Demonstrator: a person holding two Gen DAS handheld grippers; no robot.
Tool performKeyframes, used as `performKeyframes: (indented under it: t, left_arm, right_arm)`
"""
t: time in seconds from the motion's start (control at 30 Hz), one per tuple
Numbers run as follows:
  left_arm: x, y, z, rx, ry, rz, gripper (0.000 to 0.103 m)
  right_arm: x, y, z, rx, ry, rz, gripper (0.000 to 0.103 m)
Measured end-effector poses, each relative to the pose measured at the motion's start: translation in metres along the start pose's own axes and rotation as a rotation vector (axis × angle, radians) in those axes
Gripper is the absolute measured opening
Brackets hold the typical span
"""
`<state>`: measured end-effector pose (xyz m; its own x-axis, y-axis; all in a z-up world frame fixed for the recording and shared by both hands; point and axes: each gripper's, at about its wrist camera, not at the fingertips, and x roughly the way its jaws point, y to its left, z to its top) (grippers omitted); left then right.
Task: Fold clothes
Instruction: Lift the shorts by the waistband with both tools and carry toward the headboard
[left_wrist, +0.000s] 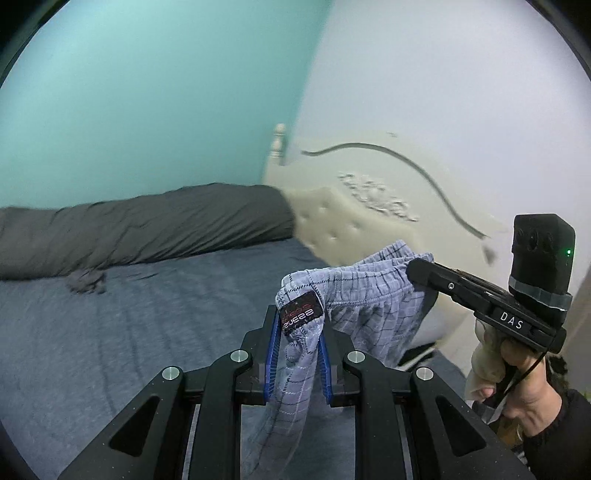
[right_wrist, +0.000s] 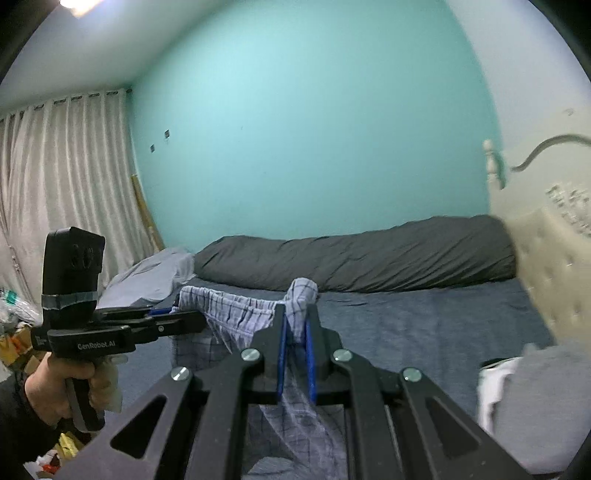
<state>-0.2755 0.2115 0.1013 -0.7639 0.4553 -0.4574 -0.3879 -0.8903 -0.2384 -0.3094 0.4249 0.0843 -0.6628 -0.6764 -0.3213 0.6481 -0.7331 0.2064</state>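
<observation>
A: Panel one, left wrist view, read from the left. What lies there?

B: A dark bolster (left_wrist: 140, 229) along the teal wall (left_wrist: 147, 92), on the blue sheet (left_wrist: 110, 332). At centre, my left tongs (left_wrist: 297, 328) are clamped on the shorts (left_wrist: 369, 295), a pale checked pair, with the fabric bunched between the blue pads (left_wrist: 274, 354). A black label (left_wrist: 301, 315) sits at the pinched edge. The cloth hangs below the tongs, above the sheet.

A: And to the right?

B: The shorts stretch across to my right tongs (left_wrist: 419, 271), which meet the far edge; from this side I cannot see how far they are shut. My right hand (left_wrist: 517, 376) grips the handle. Behind stands a cream tufted headboard (left_wrist: 351, 221).

A: Panel two, right wrist view?

B: At far left, pale curtains (right_wrist: 62, 177). Then my left hand (right_wrist: 55, 387) on its handle, and my left tongs (right_wrist: 192, 319) touching one end of the shorts (right_wrist: 240, 314). At centre, my right tongs (right_wrist: 297, 328) are closed on the other end, cloth pinched between the pads (right_wrist: 282, 354) and trailing down under them. So the shorts are held aloft between both tongs, over the sheet (right_wrist: 424, 325).

A: Further right?

B: The bolster (right_wrist: 369, 254) at the wall, the headboard (right_wrist: 546, 266), and a grey pillow (right_wrist: 535, 406) at the lower edge.
</observation>
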Motion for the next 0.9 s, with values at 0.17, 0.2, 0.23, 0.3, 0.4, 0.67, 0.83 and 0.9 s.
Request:
performKeyframes:
  t: [0.17,0.2,0.23,0.3,0.4,0.67,0.83,0.9]
  left_arm:
    - [0.026,-0.058,0.009,0.042,0.022,-0.069,0.02]
    - [0.031,-0.07,0.011,0.051,0.026,-0.083,0.02]
    - [0.036,-0.082,0.013,0.059,0.031,-0.096,0.02]
    - [0.047,-0.105,0.017,0.076,0.04,-0.124,0.02]
    - [0.062,-0.14,0.022,0.101,0.053,-0.165,0.02]
    - [0.107,-0.203,0.031,0.134,0.077,-0.224,0.019]
    - [0.134,-0.229,0.039,0.161,0.086,-0.24,0.019]
    - [0.146,-0.237,0.043,0.169,0.093,-0.24,0.019]
  right_arm:
    - [-0.057,-0.029,0.0,0.003,-0.022,-0.08,0.008]
    - [-0.068,-0.036,-0.001,0.007,-0.026,-0.094,0.008]
    - [-0.078,-0.043,-0.001,0.012,-0.031,-0.108,0.008]
    - [-0.1,-0.056,-0.002,0.021,-0.039,-0.137,0.008]
    - [-0.131,-0.077,-0.007,0.041,-0.052,-0.181,0.008]
    - [-0.196,-0.122,-0.011,0.087,-0.09,-0.263,0.008]
    - [-0.224,-0.154,-0.013,0.105,-0.099,-0.305,0.008]
    - [-0.229,-0.165,-0.013,0.106,-0.101,-0.317,0.008]
